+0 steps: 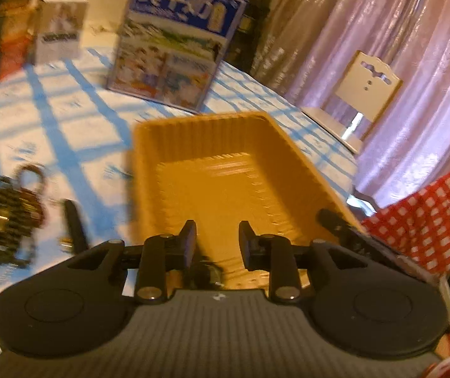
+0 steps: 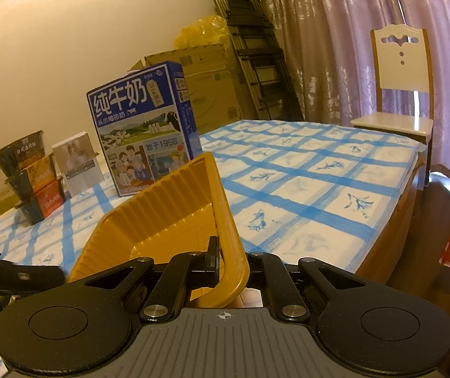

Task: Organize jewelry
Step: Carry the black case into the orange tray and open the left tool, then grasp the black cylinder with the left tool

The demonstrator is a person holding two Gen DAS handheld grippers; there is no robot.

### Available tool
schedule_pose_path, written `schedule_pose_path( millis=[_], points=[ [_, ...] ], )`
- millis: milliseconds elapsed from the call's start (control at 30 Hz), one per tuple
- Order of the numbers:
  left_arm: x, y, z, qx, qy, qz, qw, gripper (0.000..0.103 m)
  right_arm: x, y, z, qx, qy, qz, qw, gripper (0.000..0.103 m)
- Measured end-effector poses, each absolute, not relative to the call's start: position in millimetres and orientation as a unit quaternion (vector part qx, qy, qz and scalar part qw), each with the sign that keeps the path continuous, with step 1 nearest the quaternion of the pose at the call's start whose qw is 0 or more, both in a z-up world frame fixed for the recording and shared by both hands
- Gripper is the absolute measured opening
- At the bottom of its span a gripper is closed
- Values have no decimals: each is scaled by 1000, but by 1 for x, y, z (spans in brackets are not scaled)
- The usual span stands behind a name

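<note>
The right gripper (image 2: pixel 229 261) is clenched on the near rim of the yellow ribbed plastic tray (image 2: pixel 162 208), with one finger inside the wall and the other outside it. The tray is tipped, its far corner raised above the blue-checked tablecloth (image 2: pixel 313 182).

In the left wrist view the left gripper (image 1: pixel 217 239) hangs over the near end of the same tray (image 1: pixel 225 182). Its jaws are released with a clear gap between them, and a small dark object lies blurred just below that gap; what it is cannot be told.

A dark tangle of jewelry (image 1: pixel 4 220), chains and beads, lies on the cloth to the left of the tray, well blurred.

Behind the tray stands a blue milk carton box (image 2: pixel 144 126). Left of the box are a small white box (image 2: pixel 78 163) and a stack of black instant noodle bowls (image 2: pixel 31 179). Beyond the tray's right side a white chair (image 2: pixel 401 88) stands before pink curtains (image 2: pixel 335 31).
</note>
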State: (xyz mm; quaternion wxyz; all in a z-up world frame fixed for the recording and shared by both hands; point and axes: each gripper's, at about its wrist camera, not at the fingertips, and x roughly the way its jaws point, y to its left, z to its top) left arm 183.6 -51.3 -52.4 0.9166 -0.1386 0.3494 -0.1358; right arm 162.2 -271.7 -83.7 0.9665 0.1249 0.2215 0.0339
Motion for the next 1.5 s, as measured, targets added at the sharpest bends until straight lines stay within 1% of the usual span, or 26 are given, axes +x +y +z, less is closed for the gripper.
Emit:
schedule_pose_path(
  millis=[133, 367, 533, 667, 1200, 1400, 1500],
  points=[
    [170, -24, -52, -119, 344, -88, 927, 26, 162, -271, -83, 123, 224, 33, 966, 7],
    [168, 8, -77, -90, 373, -25, 923, 26, 161, -268, -79, 102, 215, 24, 971, 7],
    [173, 5, -93, -62, 383, -23, 921, 26, 160, -267, -77, 81, 206, 6, 975, 7],
    [184, -5, -104, -48, 390, -31, 919, 30, 161, -269, -78, 73, 204, -11, 976, 7],
    [231, -11, -130, -26, 397, -11, 918, 30, 162, -274, -83, 81, 214, -19, 973, 7],
    [244, -11, -136, -17, 394, -13, 919, 29, 162, -275, -84, 81, 216, -20, 973, 7],
    [245, -11, -137, -16, 394, -19, 919, 24, 163, -275, -85, 82, 216, -20, 973, 8]
  ],
)
